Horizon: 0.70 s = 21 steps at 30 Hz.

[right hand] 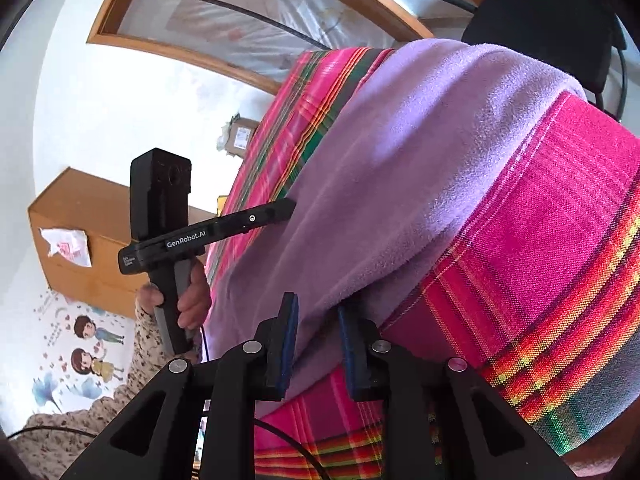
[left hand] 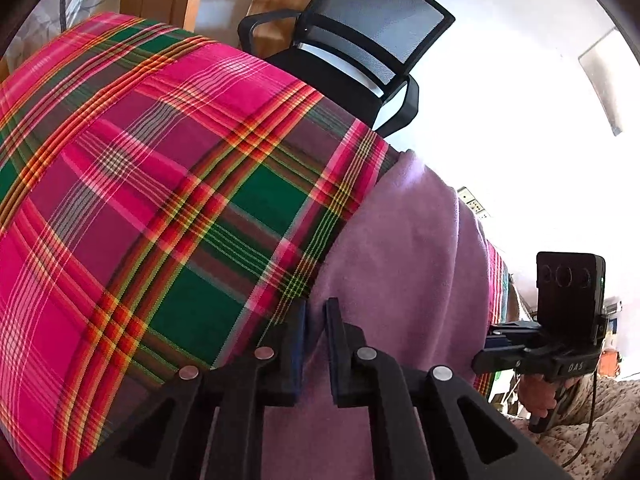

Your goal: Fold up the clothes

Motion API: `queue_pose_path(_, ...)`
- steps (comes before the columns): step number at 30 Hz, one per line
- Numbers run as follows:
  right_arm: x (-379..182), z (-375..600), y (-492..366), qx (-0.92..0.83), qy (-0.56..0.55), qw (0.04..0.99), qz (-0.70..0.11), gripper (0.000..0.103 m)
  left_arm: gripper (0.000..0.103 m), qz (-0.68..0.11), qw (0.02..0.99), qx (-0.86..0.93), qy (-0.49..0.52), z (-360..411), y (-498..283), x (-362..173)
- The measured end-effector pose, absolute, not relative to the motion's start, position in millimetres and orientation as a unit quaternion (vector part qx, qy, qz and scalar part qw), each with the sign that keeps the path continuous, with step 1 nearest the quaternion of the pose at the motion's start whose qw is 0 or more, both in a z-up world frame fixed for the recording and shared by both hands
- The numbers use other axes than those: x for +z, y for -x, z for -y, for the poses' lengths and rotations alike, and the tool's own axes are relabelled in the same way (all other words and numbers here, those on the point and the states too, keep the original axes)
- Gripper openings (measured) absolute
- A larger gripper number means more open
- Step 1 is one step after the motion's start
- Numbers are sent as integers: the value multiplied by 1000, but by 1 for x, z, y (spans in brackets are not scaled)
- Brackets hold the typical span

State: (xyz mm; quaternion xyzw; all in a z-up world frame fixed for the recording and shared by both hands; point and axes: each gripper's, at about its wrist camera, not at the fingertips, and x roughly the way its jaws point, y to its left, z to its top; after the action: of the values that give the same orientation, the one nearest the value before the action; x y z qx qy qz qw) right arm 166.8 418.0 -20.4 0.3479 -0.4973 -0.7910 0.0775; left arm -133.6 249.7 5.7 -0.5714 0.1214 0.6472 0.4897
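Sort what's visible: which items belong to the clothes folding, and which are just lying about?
In use: lilac fleece garment; left gripper and right gripper, each shut on its edge; pink-green plaid cloth underneath.

Bystanders: black mesh office chair; wooden cabinet; small cardboard parcel.

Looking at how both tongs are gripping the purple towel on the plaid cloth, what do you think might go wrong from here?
1. The left tongs pinch the purple towel right at its border with the plaid cloth, so they may drag the cloth along.
2. The right tongs hold a thick bunched fold of towel near its edge; it could slip out on lifting.
3. The two grips look uneven, so the fold may come out skewed.
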Motion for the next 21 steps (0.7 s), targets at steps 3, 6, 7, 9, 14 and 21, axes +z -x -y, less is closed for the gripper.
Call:
queue_pose_path(3, -26, -419, -169, -787, -342, 74, 508, 13, 7, -133, 496, 652, 559, -250, 129, 8)
queue_pose_path(6, -29, -423, -173, -786, -339, 72, 513, 3, 6, -116, 499, 658, 552, -247, 132, 12)
queue_pose_path(7, -28, -423, -174, -787, -337, 71, 512, 3, 6, -108, 500, 660, 550, -245, 133, 14)
queue_pose_path(9, -25, -422, -177, -794, -337, 66, 501, 3, 5, -103, 498, 663, 549, -243, 135, 14)
queue_pose_path(14, -25, -423, -187, -799, -339, 56, 494, 3, 5, -92, 494, 670, 547, -240, 139, 12)
queue_pose_path(21, -28, -420, -189, -798, -347, 44, 491, 2, 3, -73, 475, 672, 563, -237, 149, 3)
